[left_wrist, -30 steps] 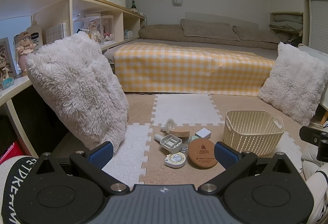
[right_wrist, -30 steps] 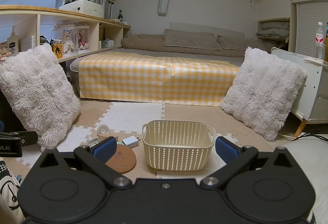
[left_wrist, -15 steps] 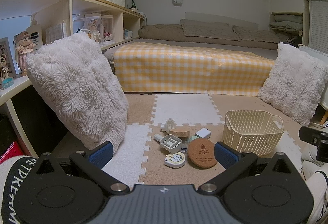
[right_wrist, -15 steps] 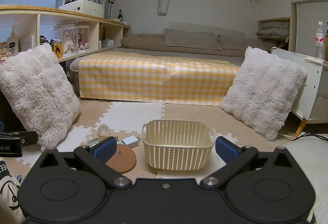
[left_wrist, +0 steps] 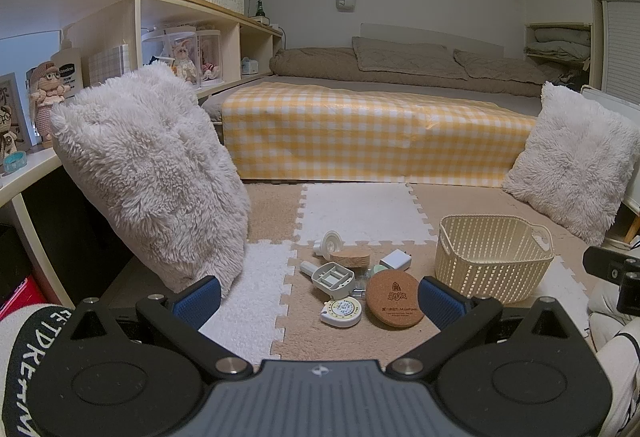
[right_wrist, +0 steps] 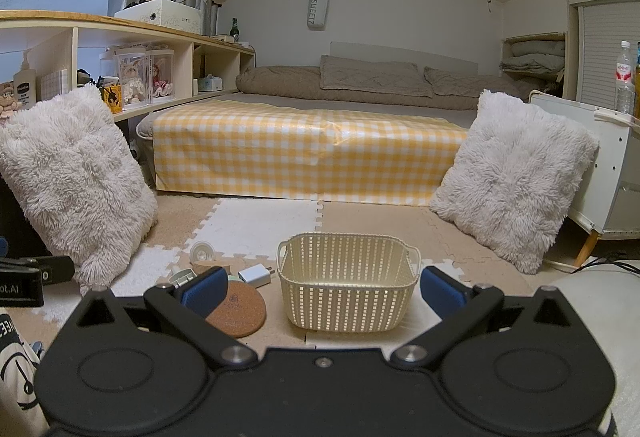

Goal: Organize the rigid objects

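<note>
On the foam mat [left_wrist: 256,317], cork coaster [left_wrist: 395,300] and small items lie beside the empty basket [right_wrist: 347,293]; left gripper [left_wrist: 319,300] and right gripper [right_wrist: 324,294] spread wide, holding nothing

Left of my upright cream perforated plastic basket [left_wrist: 494,261] lie a round cork coaster [left_wrist: 395,299], white charger plug [left_wrist: 395,259] and round white tape measure [left_wrist: 341,311].
</note>
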A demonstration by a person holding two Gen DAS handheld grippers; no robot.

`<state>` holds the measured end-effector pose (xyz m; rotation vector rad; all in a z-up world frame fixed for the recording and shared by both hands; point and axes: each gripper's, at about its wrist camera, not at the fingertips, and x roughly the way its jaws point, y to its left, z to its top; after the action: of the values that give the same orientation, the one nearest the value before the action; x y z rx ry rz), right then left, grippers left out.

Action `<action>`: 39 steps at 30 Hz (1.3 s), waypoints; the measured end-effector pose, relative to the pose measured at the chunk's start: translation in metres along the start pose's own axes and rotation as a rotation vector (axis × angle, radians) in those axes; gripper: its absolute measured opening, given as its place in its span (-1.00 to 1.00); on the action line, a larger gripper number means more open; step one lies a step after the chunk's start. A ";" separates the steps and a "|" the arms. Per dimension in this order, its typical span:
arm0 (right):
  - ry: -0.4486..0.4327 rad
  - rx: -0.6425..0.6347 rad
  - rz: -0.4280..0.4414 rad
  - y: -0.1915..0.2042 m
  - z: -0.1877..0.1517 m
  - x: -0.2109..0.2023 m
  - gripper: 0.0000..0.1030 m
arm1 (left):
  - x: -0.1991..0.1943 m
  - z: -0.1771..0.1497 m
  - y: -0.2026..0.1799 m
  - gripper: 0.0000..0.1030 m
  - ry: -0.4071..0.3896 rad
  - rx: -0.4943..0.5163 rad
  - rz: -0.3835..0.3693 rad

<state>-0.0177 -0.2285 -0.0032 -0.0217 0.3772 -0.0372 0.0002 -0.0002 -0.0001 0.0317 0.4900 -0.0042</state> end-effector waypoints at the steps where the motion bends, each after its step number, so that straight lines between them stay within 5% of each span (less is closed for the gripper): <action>1: 0.000 -0.001 0.000 0.000 0.000 0.000 1.00 | 0.000 0.000 0.000 1.00 0.000 0.000 0.000; 18: -0.010 0.001 0.007 -0.001 0.001 -0.002 1.00 | 0.003 -0.005 -0.001 1.00 -0.008 -0.010 0.006; 29: -0.030 0.026 0.045 -0.006 0.023 0.008 1.00 | 0.010 0.022 0.003 1.00 -0.018 -0.046 0.003; 39: -0.137 0.003 -0.059 -0.033 0.064 0.060 1.00 | 0.029 0.048 -0.004 1.00 -0.059 -0.030 -0.017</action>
<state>0.0603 -0.2626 0.0348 -0.0318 0.2397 -0.0941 0.0487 -0.0051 0.0284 -0.0017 0.4317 -0.0149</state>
